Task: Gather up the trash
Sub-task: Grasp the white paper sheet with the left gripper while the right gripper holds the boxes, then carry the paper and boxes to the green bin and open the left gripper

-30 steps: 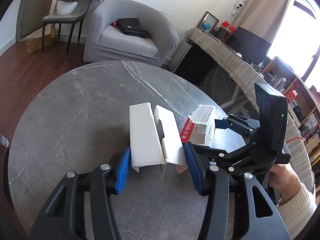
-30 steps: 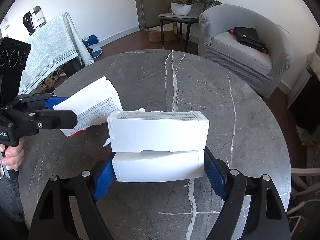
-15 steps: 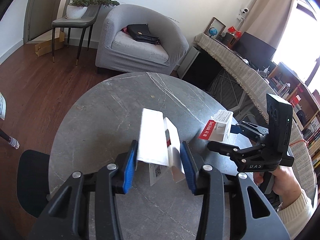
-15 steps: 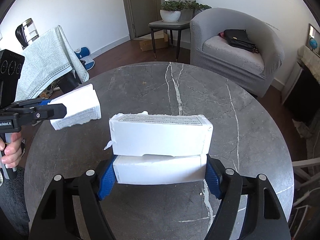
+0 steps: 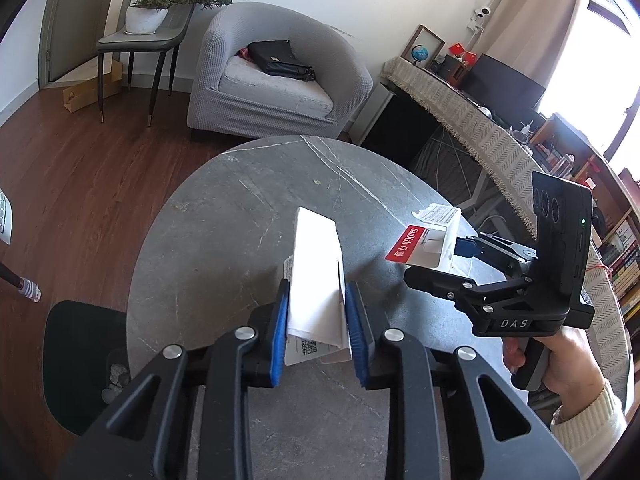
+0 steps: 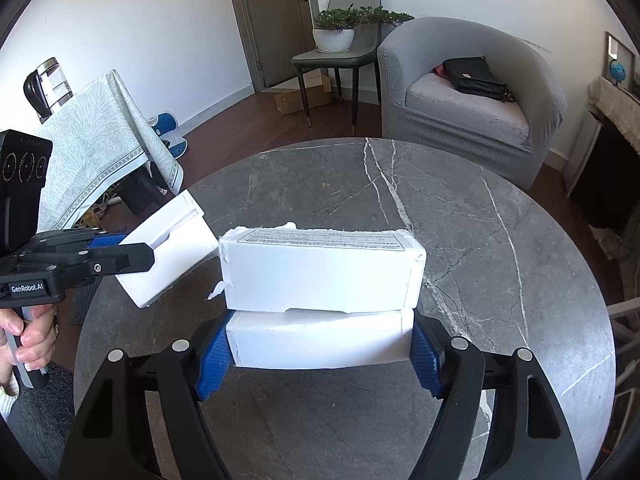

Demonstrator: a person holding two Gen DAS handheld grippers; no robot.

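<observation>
My left gripper (image 5: 318,336) is shut on a flattened white paper package (image 5: 316,280), held above the round grey marble table (image 5: 240,220). It also shows at the left of the right wrist view (image 6: 172,252). My right gripper (image 6: 320,350) is shut on a torn white carton box (image 6: 320,276) with a printed label on top. That box shows in the left wrist view (image 5: 430,242) with a red SanDisk side, held over the table's right edge.
A grey armchair (image 5: 276,80) with a black bag stands beyond the table. A chair with a potted plant (image 5: 148,20) is at the far left. A black bin (image 5: 76,364) sits on the floor left of the table. A cloth-covered table (image 6: 92,152) stands left.
Both grippers have risen and pulled back from the table, each still holding its piece. The left gripper has squeezed the paper package flatter and its jaws stand closer together.
</observation>
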